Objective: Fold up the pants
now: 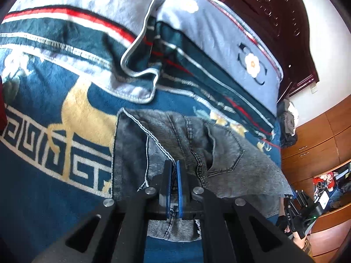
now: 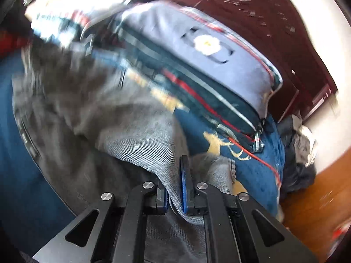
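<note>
I have the grey denim jeans on the bed, spread over the blue blanket with its gold deer and cream key-pattern border. In my left wrist view they lie just ahead of the camera, with a back pocket, white-stitched seams and the darker inner side showing where the cloth is turned over.

My left gripper has its blue-padded fingers drawn close together on a fold of the jeans; denim shows in the narrow slot between the pads and hangs out below them.

In my right wrist view the jeans fill the left and centre, heaped and much blurred. My right gripper is clamped on a ribbed, lighter edge of the denim, which runs down between the two fingers and out beneath them.

Beyond the jeans, a folded quilt in grey-blue with white flowers and red and grey stripes lies on the blanket, and a second piece of grey-piped bedding sits to its left. Behind stands a dark carved wooden headboard. To the right I see a heap of dark clothes beside the bed, wooden drawers, and my right hand's gripper at the edge of the left view.
</note>
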Demonstrator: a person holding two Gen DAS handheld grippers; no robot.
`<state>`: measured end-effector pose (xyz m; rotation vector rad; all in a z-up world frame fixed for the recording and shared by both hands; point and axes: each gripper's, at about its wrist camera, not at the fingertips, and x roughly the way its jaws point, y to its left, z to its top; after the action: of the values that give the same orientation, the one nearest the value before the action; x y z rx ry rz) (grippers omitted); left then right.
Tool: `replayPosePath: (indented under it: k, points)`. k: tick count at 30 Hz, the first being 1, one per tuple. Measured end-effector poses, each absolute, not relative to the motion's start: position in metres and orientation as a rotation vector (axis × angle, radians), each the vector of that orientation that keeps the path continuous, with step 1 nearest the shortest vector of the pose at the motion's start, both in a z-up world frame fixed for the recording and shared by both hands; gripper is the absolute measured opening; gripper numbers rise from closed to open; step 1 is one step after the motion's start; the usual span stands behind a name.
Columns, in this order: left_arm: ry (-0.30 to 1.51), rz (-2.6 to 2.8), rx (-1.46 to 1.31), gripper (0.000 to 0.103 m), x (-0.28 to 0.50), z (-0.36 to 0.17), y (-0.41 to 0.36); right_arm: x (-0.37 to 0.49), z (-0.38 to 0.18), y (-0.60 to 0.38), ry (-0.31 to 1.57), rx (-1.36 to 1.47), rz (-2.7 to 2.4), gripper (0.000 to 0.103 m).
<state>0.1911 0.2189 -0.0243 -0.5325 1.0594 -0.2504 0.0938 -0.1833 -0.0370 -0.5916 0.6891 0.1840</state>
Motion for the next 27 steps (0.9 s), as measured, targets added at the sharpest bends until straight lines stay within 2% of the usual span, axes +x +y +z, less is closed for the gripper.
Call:
replayPosePath:
  k: [4, 9, 14, 17, 19, 27]
  points:
    - [1.033, -0.257, -0.550, 0.006, 0.177, -0.011, 0.237, 0.070, -0.009, -0.186, 0.645, -0.539, 0.212, 0.006]
    - [1.063, -0.252, -0.555, 0.006, 0.157, -0.023, 0.254, 0.045, -0.012, -0.190, 0.659, -0.548, 0.213, 0.006]
    - [1.242, -0.210, -0.474, 0.006, 0.151, -0.076, 0.245, 0.044, -0.072, -0.198, 0.814, -0.616, 0.211, 0.006]
    - [1.255, -0.185, -0.485, 0.006, 0.150, -0.089, 0.245, 0.042, -0.104, -0.199, 0.891, -0.645, 0.217, 0.006]
    - [1.233, -0.186, -0.485, 0.006, 0.149, -0.082, 0.245, 0.041, -0.108, -0.202, 0.897, -0.634, 0.210, 0.006]
    - [1.090, -0.219, -0.513, 0.006, 0.139, -0.030, 0.257, 0.036, -0.054, -0.206, 0.739, -0.540, 0.172, 0.006]
